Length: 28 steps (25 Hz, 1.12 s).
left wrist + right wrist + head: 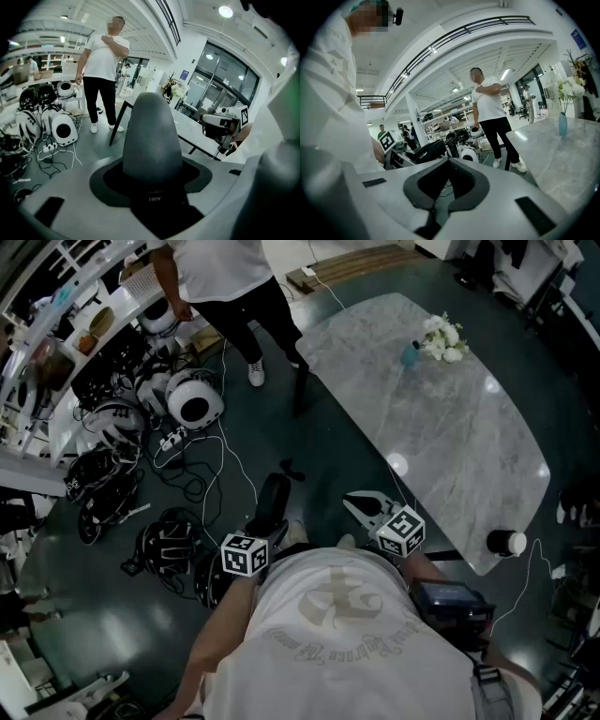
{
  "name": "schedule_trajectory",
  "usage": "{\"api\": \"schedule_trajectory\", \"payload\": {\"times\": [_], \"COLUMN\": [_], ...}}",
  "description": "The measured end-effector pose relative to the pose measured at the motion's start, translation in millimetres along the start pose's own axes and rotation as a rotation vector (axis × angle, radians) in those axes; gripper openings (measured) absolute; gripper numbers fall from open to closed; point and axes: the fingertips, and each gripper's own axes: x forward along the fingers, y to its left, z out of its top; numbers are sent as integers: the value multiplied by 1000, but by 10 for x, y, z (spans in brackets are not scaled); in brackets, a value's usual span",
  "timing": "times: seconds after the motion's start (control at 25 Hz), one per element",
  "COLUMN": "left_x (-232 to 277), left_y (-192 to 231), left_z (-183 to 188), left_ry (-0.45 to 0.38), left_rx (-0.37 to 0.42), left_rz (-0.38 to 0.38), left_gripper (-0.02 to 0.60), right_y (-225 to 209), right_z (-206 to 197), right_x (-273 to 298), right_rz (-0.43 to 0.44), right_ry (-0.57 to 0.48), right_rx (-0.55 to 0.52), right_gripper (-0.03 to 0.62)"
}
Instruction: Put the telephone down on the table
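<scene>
Nearest is the wearer's white shirt (347, 634), and just beyond it the left gripper (262, 531) is clamped on the dark grey telephone (152, 140). The telephone juts out from the jaws over the dark floor (309, 446), left of the table's near end and not touching it. To its right the right gripper (364, 507) stands with its jaws apart and nothing between them. Farther right lies the marble table (450, 427), with white flowers (442, 337) at its far end. Helmets (192, 401) and cables lie on the floor at far left, near a standing person (220, 277).
</scene>
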Motion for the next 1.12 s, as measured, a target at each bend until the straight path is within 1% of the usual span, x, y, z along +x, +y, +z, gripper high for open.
{"api": "schedule_trajectory", "payload": {"times": [0.12, 0.2, 0.48, 0.88, 1.12], "left_x": [-31, -35, 33, 81, 113], "left_y": [48, 83, 243, 526, 626], "left_z": [34, 71, 229, 380, 434], "left_ry": [3, 3, 12, 30, 32], "left_rx": [17, 30, 61, 114, 111], "left_rz": [-7, -16, -46, -103, -134], "left_gripper": [273, 273, 273, 273, 273], "right_y": [46, 36, -85, -106, -147], "right_z": [79, 117, 222, 213, 131], "right_x": [47, 84, 229, 472, 532], "right_rz": [5, -7, -66, -159, -211], "right_ry": [-44, -59, -45, -16, 12], "right_rx": [30, 40, 17, 36, 75], "right_gripper": [15, 15, 15, 15, 15]}}
